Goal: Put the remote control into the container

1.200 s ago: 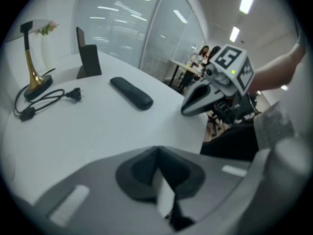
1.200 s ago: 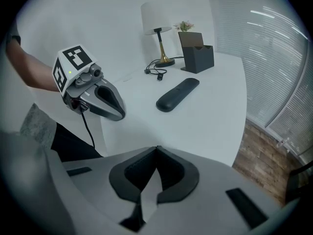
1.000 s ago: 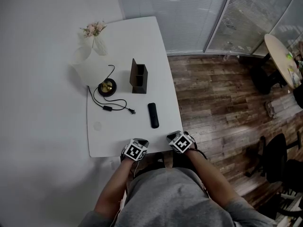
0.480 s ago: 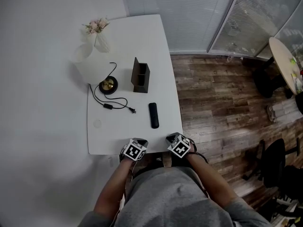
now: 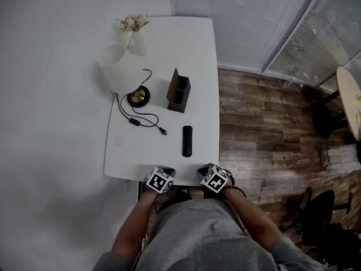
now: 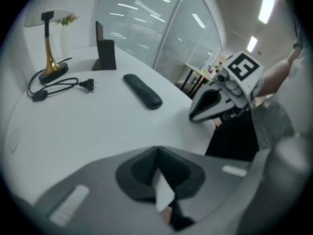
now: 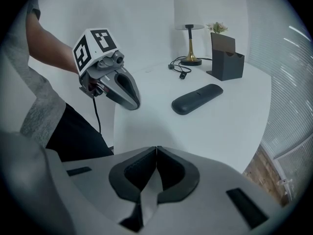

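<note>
Left gripper (image 6: 156, 151): jaws closed tip to tip with nothing between them. It is held at the near edge of the table (image 5: 169, 49), just beside the right gripper and not touching it.
Right gripper (image 7: 156, 148): jaws likewise pressed together and empty, over the same near edge.
Remote control (image 5: 187, 141): a dark, slim bar lying flat on the table, ahead of both grippers and clear of them. It sits roughly on the line between the two grippers and is touched by neither.
Container (image 5: 179, 91): a dark open-topped box with one taller wall, standing upright. It is farther ahead than the remote control and separated from it by bare tabletop.
Lamp (image 5: 121, 72): a white shade on a brass stem and round base, ahead and to the left of the left gripper, level with the container.
Cable (image 5: 144, 120): a black lead looping from the lamp base. Its plug lies loose on the table to the left of the remote control, between the left gripper and the lamp.
Vase of flowers (image 5: 135, 35): at the far end of the table, beyond the lamp, the item farthest from both grippers.
Wooden floor (image 5: 254, 123): to the right of the right gripper, beside the table.
Person (image 5: 203, 236): forearms reach forward to the two grippers.
</note>
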### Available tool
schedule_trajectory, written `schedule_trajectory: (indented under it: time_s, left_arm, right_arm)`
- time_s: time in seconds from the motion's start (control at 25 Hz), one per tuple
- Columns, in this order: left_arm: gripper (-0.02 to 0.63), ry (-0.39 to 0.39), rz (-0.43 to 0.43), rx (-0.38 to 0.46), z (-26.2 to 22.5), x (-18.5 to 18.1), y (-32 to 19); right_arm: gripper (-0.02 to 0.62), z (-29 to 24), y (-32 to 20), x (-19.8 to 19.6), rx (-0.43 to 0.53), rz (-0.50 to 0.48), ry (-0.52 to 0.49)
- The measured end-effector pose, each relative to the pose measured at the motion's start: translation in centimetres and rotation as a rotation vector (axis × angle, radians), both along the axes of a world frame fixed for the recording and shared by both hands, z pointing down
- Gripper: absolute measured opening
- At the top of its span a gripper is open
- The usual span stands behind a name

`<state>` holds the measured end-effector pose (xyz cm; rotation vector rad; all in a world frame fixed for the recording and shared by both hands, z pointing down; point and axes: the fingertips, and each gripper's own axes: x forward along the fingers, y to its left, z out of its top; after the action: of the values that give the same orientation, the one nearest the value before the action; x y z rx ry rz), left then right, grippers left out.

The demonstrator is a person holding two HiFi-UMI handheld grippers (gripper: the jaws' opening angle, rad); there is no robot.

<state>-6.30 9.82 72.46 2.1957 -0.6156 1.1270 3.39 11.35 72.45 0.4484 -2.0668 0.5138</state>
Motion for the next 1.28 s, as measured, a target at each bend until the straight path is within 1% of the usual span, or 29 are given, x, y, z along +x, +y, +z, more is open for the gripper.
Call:
schedule_trajectory:
  time_s: [0.12,0.36,0.44,0.52,0.68,0.84,0.96,1.08,1.16,1.28]
  left_arm:
    - [-0.002,-0.009,-0.037,-0.006,-0.1,0.0,-0.1]
    - [-0.002,-0.025,-0.113,-0.024,0.0,-0.1,-0.3]
    - [-0.002,-0.028,-0.148,-0.027,0.1,-0.1,-0.3]
    - [-0.003,-0.026,-0.19,-0.031,0.1,-0.1,-0.4]
    - [-0.002,-0.04,-0.268,-0.048,-0.2,-0.2,-0.5]
    - [-0.002,-0.063,-0.337,-0.049,-0.1,-0.5,-0.7]
    - [-0.002,-0.063,-0.398,-0.039,0.1,-0.5,-0.8]
    - [-0.002,-0.07,-0.442,-0.021,-0.5,-0.5,-1.1]
    - [-0.002,-0.083,-0.448,-0.012,-0.4,-0.5,-1.1]
    - [-0.002,-0.103,-0.425,0.0,0.1,-0.3,-0.8]
  right_arm:
    - [0.018,0.0,0.1,0.1,-0.012,-0.032,-0.013]
    - [0.018,0.0,0.4,-0.1,-0.032,-0.196,-0.007]
    - [0.018,0.1,0.5,-0.1,-0.043,-0.252,-0.005]
    - [0.018,-0.3,-0.2,0.1,-0.03,-0.29,-0.006]
    - [0.018,-1.7,-4.2,0.8,0.024,-0.298,-0.022]
    - [0.018,-2.1,-8.7,1.8,0.064,-0.322,0.008]
    - [0.018,-1.7,-11.0,2.7,0.069,-0.326,0.036]
    - [0.018,-1.1,-12.2,3.7,0.062,-0.328,0.054]
    - [0.018,-0.6,-12.6,4.1,0.055,-0.328,0.059]
    - [0.018,0.0,-12.4,4.5,0.044,-0.339,0.054]
